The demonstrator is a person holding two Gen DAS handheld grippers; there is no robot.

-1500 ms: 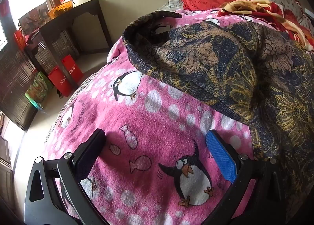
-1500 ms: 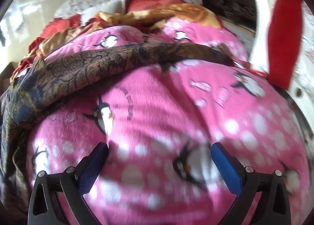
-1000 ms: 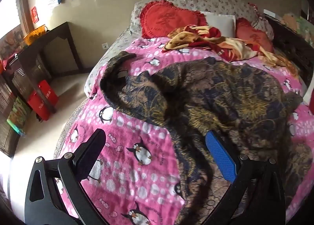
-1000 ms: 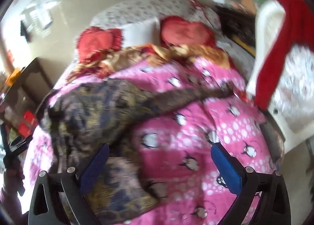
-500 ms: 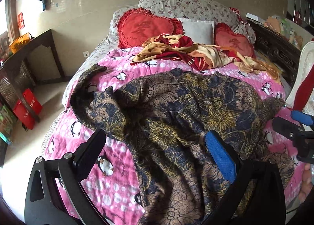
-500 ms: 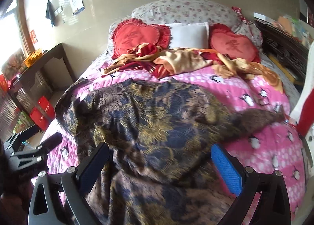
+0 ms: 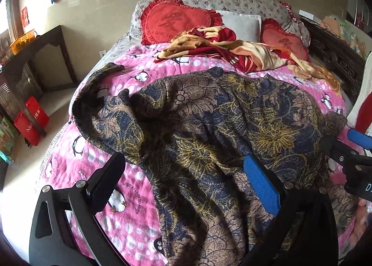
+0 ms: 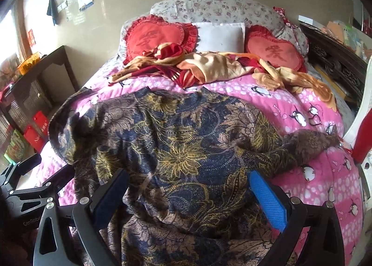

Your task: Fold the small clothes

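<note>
A dark blue, brown and gold floral garment lies spread and rumpled on the pink penguin blanket, one sleeve reaching right. It fills the middle of the right wrist view. My left gripper is open and empty above the garment's near left part. My right gripper is open and empty above its near edge. Each gripper shows at the side of the other's view: the right one and the left one.
A red and tan blanket lies crumpled near the red heart pillows at the head of the bed. A dark wooden desk and red bags stand left. A dark carved bed frame runs along the right.
Both grippers have pulled back and up from the blanket, so the whole bed and the spread garment have come into view. Both stay open and empty.
</note>
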